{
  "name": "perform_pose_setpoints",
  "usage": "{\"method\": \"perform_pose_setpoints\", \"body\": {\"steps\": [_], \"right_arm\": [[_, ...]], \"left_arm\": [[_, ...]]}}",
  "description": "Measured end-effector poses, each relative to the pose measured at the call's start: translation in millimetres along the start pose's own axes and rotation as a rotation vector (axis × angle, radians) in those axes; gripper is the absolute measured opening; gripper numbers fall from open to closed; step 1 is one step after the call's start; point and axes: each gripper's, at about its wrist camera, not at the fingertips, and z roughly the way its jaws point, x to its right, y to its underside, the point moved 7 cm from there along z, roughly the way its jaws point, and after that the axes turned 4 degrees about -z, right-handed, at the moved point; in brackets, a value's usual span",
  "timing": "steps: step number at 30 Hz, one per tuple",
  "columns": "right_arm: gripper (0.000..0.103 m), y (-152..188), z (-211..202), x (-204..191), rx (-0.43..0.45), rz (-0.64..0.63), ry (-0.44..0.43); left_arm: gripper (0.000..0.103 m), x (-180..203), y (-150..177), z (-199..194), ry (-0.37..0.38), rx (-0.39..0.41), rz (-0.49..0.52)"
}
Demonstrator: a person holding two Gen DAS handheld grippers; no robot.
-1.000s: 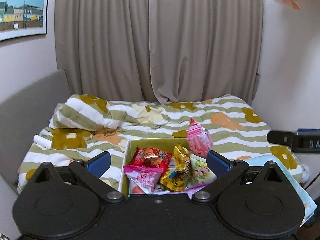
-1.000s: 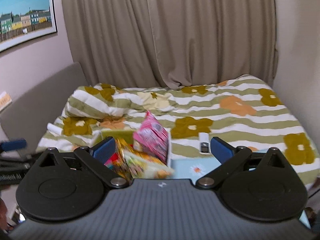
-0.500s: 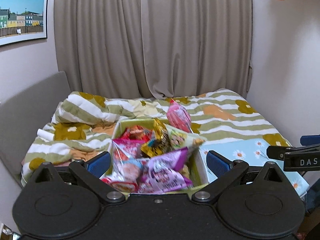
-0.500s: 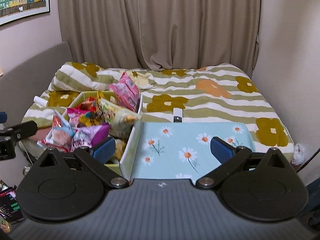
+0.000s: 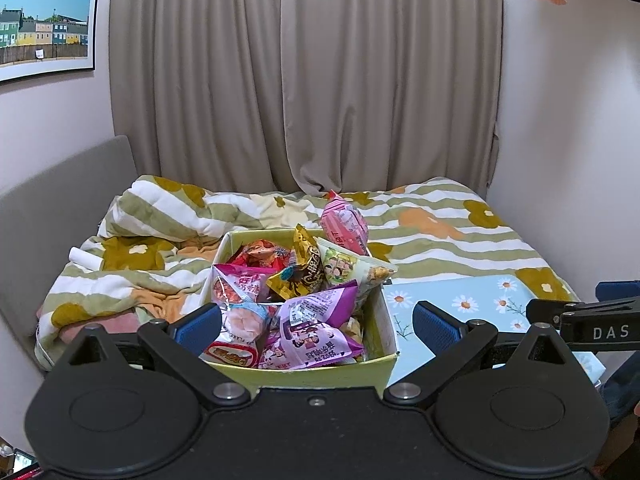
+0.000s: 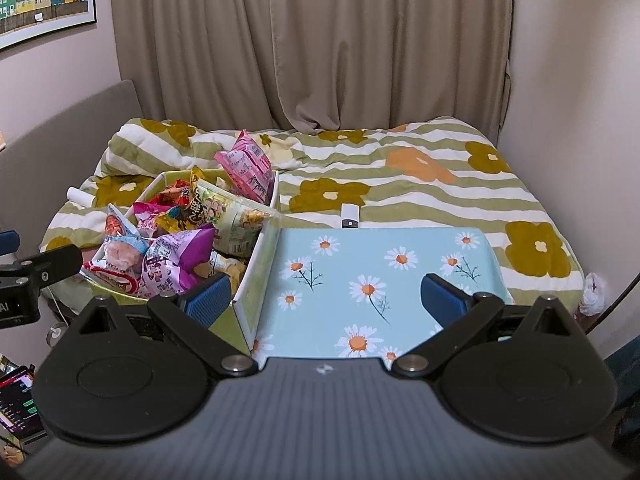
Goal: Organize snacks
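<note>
A yellow-green open box (image 5: 320, 374) stands on the bed, heaped with snack packets: a purple packet (image 5: 316, 320), a gold one (image 5: 300, 276), a red one (image 5: 260, 252), and a pink packet (image 5: 344, 224) sticking up at the far right corner. My left gripper (image 5: 317, 328) is open and empty, with its blue pads on either side of the box's near end, above it. My right gripper (image 6: 326, 298) is also open and empty, over a light-blue daisy-print panel (image 6: 380, 276) lying flat against the box (image 6: 256, 280) on its right side. The pink packet (image 6: 244, 168) shows there too.
A striped flowered duvet (image 6: 400, 160) covers the bed, bunched up at the far left. On it, beyond the panel, lies a small white device (image 6: 350, 216). A grey headboard (image 5: 60, 192) is on the left, curtains (image 5: 320, 80) behind, a wall on the right. A lit screen (image 6: 16, 400) sits low on the left.
Both grippers have risen and drawn back from the bed, so the whole box and the daisy panel have come into view. Both stayed open.
</note>
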Motion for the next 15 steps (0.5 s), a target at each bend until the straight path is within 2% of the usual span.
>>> {"method": "perform_pose_setpoints", "body": {"steps": [15], "right_arm": [[0.103,0.3,0.1,-1.6,0.003,0.001,-0.002]], "left_arm": [[0.103,-6.7,-1.0,-4.7,-0.007,0.019,-0.004]]}}
